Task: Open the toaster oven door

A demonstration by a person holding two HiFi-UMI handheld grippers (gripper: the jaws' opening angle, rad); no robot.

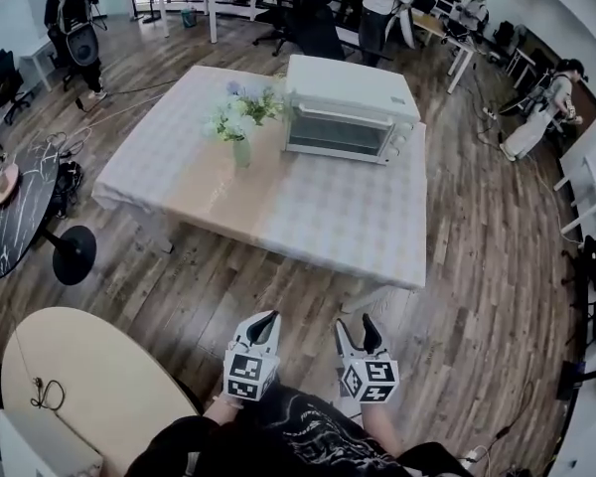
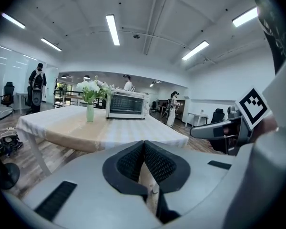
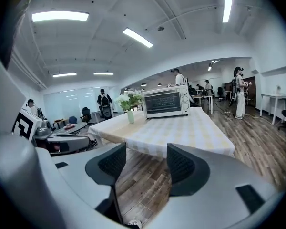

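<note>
A white toaster oven [image 1: 349, 109] stands at the far side of the cloth-covered table [image 1: 318, 217], its glass door closed and facing me; it also shows as the toaster oven [image 2: 127, 104] and the toaster oven [image 3: 165, 101]. Both grippers hang low in front of my body, well short of the table. My left gripper [image 1: 267, 320] is shut with its pads [image 2: 132, 162] pressed together on nothing. My right gripper [image 1: 357, 332] is open, a clear gap between its pads [image 3: 181, 164].
A vase of flowers [image 1: 240, 119] stands left of the oven on the table. A beige round table [image 1: 89, 386] is at my lower left, a black round table [image 1: 15, 207] further left. Several people, chairs and desks fill the far room.
</note>
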